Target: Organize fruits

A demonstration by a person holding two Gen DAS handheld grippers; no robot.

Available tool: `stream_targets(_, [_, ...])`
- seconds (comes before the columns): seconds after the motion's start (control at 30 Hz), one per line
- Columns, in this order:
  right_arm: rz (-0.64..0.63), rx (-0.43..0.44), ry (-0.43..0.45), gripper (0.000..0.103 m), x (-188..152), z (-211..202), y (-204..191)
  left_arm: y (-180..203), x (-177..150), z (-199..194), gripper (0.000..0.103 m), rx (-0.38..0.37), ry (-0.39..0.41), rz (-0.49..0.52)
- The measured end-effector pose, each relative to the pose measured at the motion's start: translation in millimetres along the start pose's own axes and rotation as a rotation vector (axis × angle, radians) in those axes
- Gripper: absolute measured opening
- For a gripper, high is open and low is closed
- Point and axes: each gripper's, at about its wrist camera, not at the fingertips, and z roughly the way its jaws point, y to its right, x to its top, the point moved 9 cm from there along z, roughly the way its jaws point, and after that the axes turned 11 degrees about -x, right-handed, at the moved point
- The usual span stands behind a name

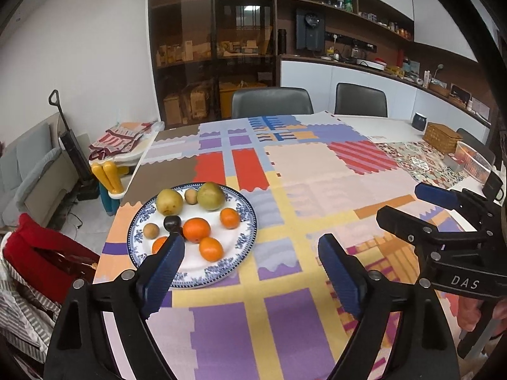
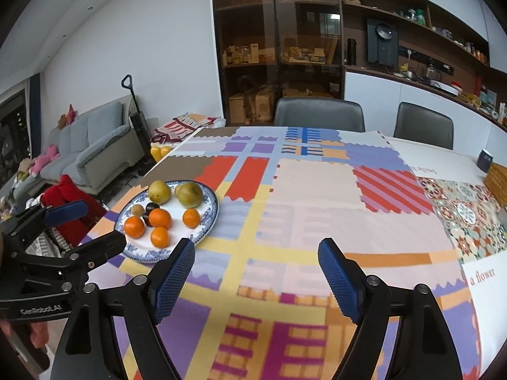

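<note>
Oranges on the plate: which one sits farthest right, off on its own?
The orange nearest the plate's right rim, just below the larger green pear. The other three oranges cluster together by the dark plum.

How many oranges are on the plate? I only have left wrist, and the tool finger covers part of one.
Observer: Four oranges on the plate. The right wrist view shows each one unobstructed.
Operator: Is the right tool holding anything?
Observer: No. The right tool is wide open over the tablecloth, with nothing between its fingers.
Operator: What's on the table past my right edge?
Observer: A white sheet printed with "a flower" lies at the table's right side.
</note>
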Motion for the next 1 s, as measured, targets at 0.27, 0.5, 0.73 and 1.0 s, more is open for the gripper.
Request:
stream_targets(0.27, [0.017,-0.015,0.014,0.085,-17.5,-25.7,12.0,17.3,-5.6,-20.5,0.094,0.016,0.049,0.012])
stream_targets(0.5, [0.029,-0.031,0.029,0.085,-28.7,-40.1,20.5,27.5,-8.8,-34.2,0.096,0.040,0.078,0.029])
stream_targets(0.73, [0.037,-0.042,0.052,0.085,-33.4,-52.7,28.1,35.4,-11.8,-41.8,0.098,0.042,0.092,0.039])
stream_targets(1.0, [0.046,-0.043,0.063,0.085,-37.1,-60.5,32.0,37.5,-13.5,-44.0,0.099,0.041,0.096,0.041])
